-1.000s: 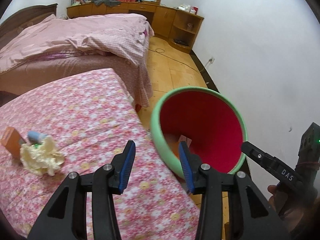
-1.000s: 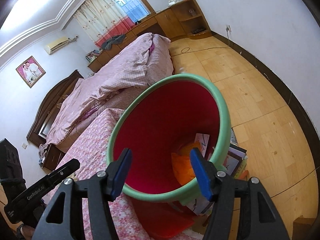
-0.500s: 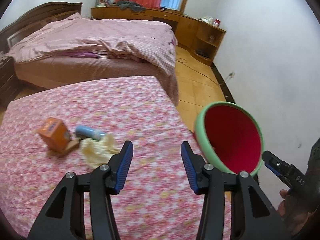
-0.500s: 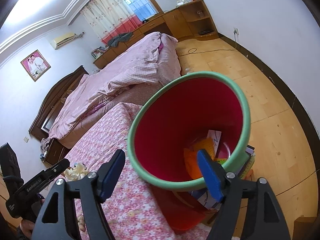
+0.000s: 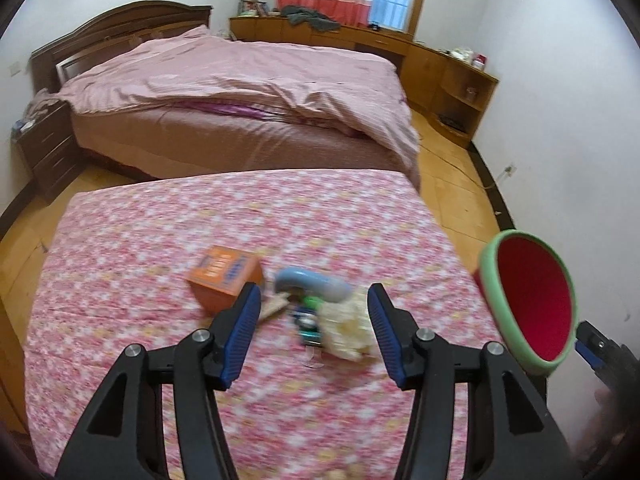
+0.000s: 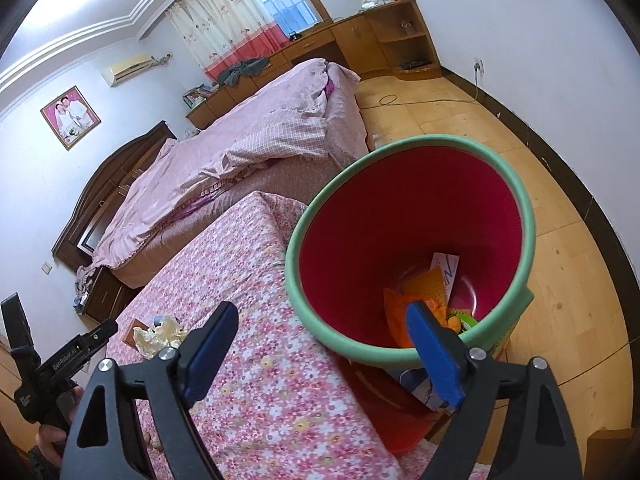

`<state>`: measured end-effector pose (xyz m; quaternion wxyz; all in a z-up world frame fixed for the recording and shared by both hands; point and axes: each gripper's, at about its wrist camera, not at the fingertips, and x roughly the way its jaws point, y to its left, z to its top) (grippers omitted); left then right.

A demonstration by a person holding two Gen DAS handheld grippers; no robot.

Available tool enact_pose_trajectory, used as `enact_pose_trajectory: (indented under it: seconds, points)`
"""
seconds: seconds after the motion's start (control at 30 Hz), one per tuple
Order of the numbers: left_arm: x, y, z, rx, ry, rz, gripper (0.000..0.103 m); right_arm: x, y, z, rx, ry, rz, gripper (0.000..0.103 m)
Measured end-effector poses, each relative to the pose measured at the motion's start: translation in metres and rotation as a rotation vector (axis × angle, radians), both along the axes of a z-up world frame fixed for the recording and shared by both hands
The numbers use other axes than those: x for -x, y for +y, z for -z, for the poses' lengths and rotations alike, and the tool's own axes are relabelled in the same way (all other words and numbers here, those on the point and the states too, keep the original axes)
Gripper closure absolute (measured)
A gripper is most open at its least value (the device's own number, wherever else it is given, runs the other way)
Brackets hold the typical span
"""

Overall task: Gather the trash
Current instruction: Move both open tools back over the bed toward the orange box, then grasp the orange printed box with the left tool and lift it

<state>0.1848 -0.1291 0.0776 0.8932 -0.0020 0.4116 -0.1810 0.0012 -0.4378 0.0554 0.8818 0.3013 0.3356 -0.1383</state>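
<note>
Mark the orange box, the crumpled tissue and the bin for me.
orange box (image 5: 224,276): left wrist view, on its printed top face.
crumpled tissue (image 5: 348,328): left wrist view, on the middle of the pale wad.
bin (image 6: 516,192): right wrist view, on its green rim, far side.

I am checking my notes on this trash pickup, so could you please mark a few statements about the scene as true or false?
1. The orange box lies on the floral cloth. True.
2. The left gripper is shut on the crumpled paper. False: its jaws are open and have just been opening, with nothing gripped; the paper lies on the cloth beyond them.
3. The red bin with the green rim is empty. False: orange and white scraps lie at its bottom.
4. The right gripper holds nothing. True: its jaws stand wide, having just been opening.
5. A blue tube lies beside the orange box. True.
</note>
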Motion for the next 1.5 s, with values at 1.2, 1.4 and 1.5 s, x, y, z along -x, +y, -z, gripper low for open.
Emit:
enact_pose_trajectory:
  seconds: [1.2, 1.4, 1.5]
  points:
    - [-0.052, 0.061, 0.062, 0.046, 0.072, -0.075, 0.046, -0.047, 0.050, 0.019, 0.044, 0.101, -0.069, 0.012]
    - [-0.037, 0.095, 0.058, 0.044, 0.058, -0.175, 0.046, -0.059, 0.070, 0.012, 0.065, 0.090, -0.124, 0.012]
    - [-0.031, 0.114, 0.059, 0.036, 0.046, -0.228, 0.046, -0.067, 0.084, 0.009, 0.078, 0.088, -0.159, 0.012]
